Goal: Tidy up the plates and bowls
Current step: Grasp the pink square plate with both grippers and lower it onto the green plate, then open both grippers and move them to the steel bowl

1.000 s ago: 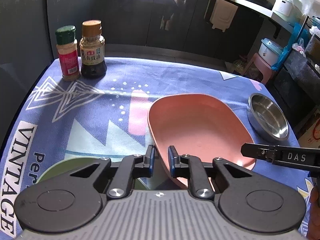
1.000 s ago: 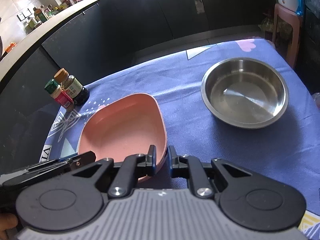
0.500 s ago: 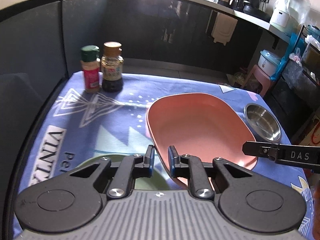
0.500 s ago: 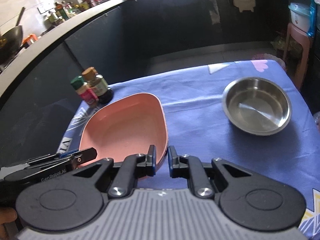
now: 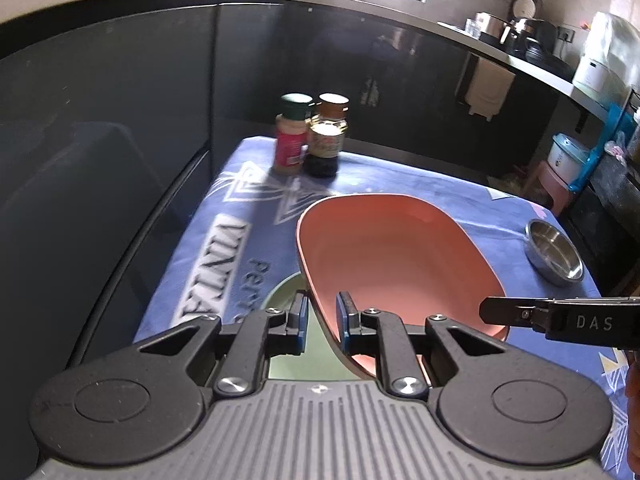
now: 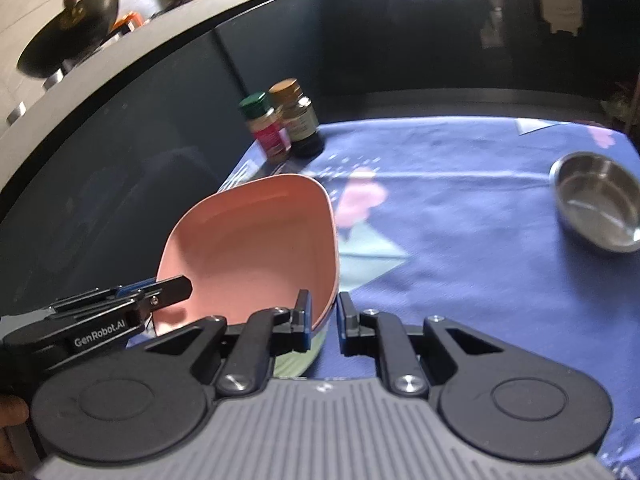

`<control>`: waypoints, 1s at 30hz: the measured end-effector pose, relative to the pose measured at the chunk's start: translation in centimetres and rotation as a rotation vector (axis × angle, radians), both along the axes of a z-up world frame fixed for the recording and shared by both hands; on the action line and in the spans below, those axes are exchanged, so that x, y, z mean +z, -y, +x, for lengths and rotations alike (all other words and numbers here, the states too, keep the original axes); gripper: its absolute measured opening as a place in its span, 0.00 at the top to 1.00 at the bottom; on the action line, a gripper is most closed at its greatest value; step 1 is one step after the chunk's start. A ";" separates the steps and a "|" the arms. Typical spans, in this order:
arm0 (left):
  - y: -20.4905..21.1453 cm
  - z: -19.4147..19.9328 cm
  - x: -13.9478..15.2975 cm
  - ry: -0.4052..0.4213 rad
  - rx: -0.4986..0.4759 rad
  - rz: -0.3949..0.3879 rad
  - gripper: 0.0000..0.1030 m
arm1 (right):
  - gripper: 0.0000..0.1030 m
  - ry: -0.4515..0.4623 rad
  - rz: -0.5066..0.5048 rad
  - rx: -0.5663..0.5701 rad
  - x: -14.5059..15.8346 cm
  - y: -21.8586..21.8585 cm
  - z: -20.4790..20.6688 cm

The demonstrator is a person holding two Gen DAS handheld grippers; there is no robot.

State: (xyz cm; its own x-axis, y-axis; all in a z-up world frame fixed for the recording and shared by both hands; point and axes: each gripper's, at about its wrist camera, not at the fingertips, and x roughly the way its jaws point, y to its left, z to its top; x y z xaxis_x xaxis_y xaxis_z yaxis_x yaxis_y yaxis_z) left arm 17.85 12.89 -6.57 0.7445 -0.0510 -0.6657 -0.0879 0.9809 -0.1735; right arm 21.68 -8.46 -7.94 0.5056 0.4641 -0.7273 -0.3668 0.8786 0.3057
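A pink plate (image 5: 396,256) is held tilted above the table, over a pale green plate (image 5: 282,296) that lies on the cloth. My left gripper (image 5: 322,320) is shut on the pink plate's near left rim. My right gripper (image 6: 322,314) is shut on its near right rim (image 6: 326,280). The green plate shows under the pink plate in the right wrist view (image 6: 308,354). A steel bowl (image 5: 554,252) sits at the far right of the table, also in the right wrist view (image 6: 596,200).
Two spice bottles, one green-capped (image 5: 292,136) and one brown-capped (image 5: 326,136), stand at the table's far left corner. The table has a blue patterned cloth (image 6: 460,184). Dark cabinets stand behind the table. A pink stool (image 5: 548,184) is beyond the right edge.
Both grippers have lifted the pink plate higher and carried it left, toward the green plate. The table and steel bowl look smaller and farther away now.
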 end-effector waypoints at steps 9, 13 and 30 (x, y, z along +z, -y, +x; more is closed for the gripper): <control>-1.6 -0.9 -2.4 -0.048 0.028 -0.033 0.87 | 0.88 -0.032 -0.073 0.047 -1.3 -2.3 -0.3; -1.8 -1.0 -2.8 -0.053 0.031 -0.036 0.87 | 0.88 -0.039 -0.092 0.056 -1.5 -2.6 -0.3; -1.9 -0.4 -3.9 -0.075 0.028 -0.041 0.86 | 0.87 -0.079 -0.095 0.072 -2.2 -2.7 0.0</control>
